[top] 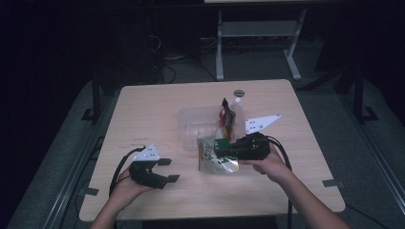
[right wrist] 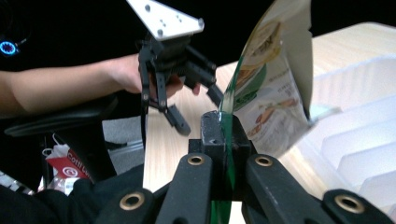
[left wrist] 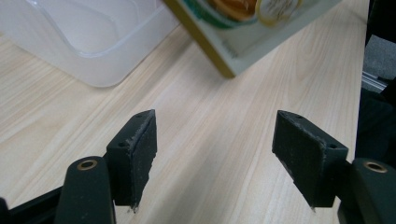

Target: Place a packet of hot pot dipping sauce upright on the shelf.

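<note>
Standing at the near edge of the table, I see the left gripper [top: 165, 170] resting low on the wood with its jaws spread wide and nothing between them; its pads [left wrist: 140, 149] hang over bare tabletop. Just beyond and to the right, the right gripper [top: 220, 146] is clamped tight on the edge of a green-and-white snack pouch [top: 212, 156], which hangs tilted just above the table surface, its silver bottom toward the person. From the right gripper view the pouch [right wrist: 268, 88] stands edge-on between the closed jaws.

It looks like the pouch is bound for the clear plastic bin [top: 191, 125] directly behind it. To do this well, I would lift it high enough to clear the bin's near wall, keep the grip firm on the seam, and lower it into the free space on the bin's left side.

A red pouch [top: 225, 116] already stands upright at the bin's right end and could get knocked over. Farther back, a small round disc [top: 239, 93] lies near the table's far edge, well clear.
</note>
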`<state>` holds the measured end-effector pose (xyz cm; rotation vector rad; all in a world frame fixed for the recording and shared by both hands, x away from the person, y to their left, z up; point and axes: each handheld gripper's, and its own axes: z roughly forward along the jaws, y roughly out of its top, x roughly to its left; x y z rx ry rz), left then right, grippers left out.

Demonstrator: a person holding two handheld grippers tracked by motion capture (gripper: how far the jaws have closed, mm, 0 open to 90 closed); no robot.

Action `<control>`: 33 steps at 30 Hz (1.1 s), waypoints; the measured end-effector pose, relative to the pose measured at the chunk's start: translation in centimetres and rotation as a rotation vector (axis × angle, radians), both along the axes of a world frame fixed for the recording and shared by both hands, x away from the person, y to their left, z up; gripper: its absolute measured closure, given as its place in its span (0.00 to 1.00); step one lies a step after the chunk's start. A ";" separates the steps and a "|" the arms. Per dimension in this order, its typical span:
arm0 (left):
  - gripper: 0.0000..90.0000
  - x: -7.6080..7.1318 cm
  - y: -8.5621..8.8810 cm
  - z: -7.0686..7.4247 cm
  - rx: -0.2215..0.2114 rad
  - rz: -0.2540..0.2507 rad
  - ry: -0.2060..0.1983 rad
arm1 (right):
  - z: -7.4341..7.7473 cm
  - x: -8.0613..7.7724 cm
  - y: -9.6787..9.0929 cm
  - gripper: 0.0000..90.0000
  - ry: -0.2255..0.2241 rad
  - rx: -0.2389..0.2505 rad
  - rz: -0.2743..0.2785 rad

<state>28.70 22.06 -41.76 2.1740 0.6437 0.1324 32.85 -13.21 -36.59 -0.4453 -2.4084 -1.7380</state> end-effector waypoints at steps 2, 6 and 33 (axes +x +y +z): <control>0.31 0.0 0.0 -0.1 0.003 -0.003 -0.005 | 0.4 0.3 -0.1 1.00 -0.016 0.007 -0.007; 0.31 0.0 0.0 -0.2 0.018 -0.013 -0.005 | 1.3 1.0 -0.1 1.00 -0.038 0.027 -0.020; 0.28 0.1 0.0 -0.7 0.022 -0.016 -0.006 | 3.1 6.9 0.7 1.00 -0.106 0.011 -0.132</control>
